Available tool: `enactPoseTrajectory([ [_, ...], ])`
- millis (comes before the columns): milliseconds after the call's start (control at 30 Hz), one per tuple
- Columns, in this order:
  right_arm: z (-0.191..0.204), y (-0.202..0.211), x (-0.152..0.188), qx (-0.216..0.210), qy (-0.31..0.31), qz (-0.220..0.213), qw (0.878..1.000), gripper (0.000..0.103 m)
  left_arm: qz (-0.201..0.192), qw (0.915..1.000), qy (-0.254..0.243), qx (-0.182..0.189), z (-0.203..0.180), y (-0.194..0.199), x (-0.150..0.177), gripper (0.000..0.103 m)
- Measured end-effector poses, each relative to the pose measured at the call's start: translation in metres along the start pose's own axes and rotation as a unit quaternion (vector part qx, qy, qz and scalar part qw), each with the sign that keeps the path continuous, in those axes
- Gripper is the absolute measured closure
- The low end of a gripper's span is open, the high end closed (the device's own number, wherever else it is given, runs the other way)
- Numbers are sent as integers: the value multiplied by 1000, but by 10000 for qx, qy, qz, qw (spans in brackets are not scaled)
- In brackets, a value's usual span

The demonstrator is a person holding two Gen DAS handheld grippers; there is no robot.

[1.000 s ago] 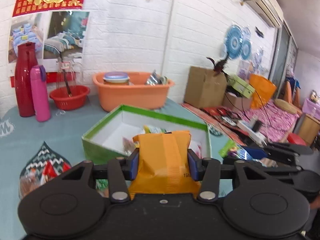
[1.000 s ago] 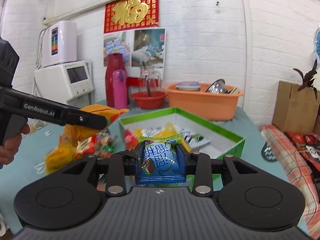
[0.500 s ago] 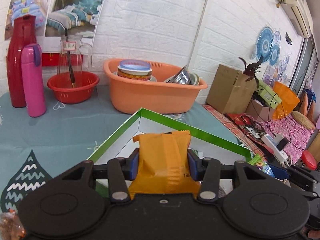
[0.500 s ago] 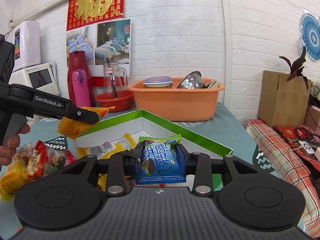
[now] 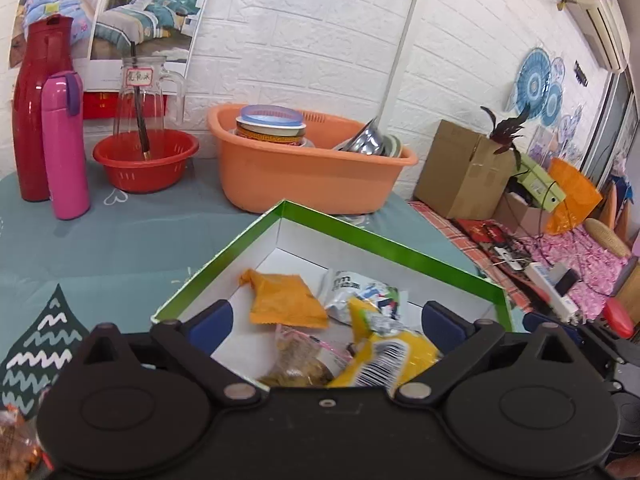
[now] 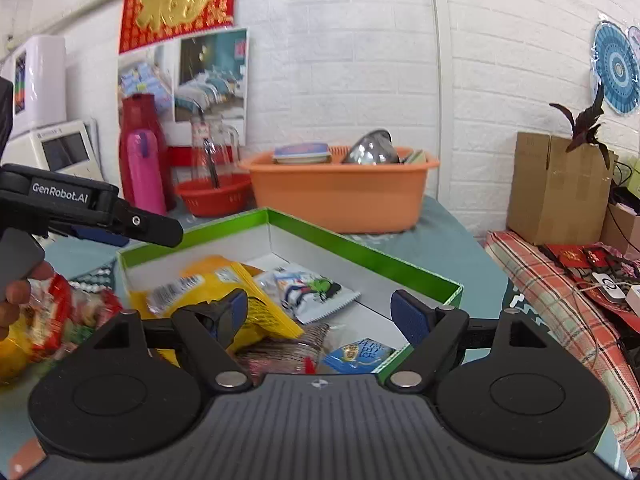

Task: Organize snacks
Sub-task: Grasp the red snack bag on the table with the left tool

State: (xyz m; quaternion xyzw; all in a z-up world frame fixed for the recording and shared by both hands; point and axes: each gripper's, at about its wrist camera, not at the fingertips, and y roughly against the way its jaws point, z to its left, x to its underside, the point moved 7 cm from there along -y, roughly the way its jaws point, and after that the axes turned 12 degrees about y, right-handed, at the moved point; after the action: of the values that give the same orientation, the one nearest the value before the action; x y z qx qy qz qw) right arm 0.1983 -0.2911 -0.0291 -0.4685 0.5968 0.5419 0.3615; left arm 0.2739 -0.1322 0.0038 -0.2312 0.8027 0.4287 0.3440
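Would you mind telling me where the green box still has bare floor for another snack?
The green box has bare white floor along its far corner and right wall, beyond the white packet. The near left is crowded with the yellow packet and others.

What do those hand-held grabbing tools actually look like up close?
Both are matte black plastic. The left gripper has a smooth body with two round discs, angular link arms on silver pivot pins, and blue-padded fingers. The right gripper looks the same but has a ribbed grey-black top. In the right wrist view, the left one's side bears white "GenRobot.AI" lettering. No cables or sleeves are visible.
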Motion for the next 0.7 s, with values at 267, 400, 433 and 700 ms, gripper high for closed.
enactPoseTrajectory([
  [267,23,48,-9,-443,-58,-358,9984,0,371,9986,47,374,-18,38,26,0],
  [400,49,52,-2,-960,-28,-239,9951,0,534,9977,80,413,-19,34,36,0],
  [433,56,50,-1,-1046,35,-190,9943,0,579,9975,118,392,-18,31,37,0],
  [700,96,24,7,-1253,610,213,9900,58,913,9955,203,130,-2,11,54,18],
])
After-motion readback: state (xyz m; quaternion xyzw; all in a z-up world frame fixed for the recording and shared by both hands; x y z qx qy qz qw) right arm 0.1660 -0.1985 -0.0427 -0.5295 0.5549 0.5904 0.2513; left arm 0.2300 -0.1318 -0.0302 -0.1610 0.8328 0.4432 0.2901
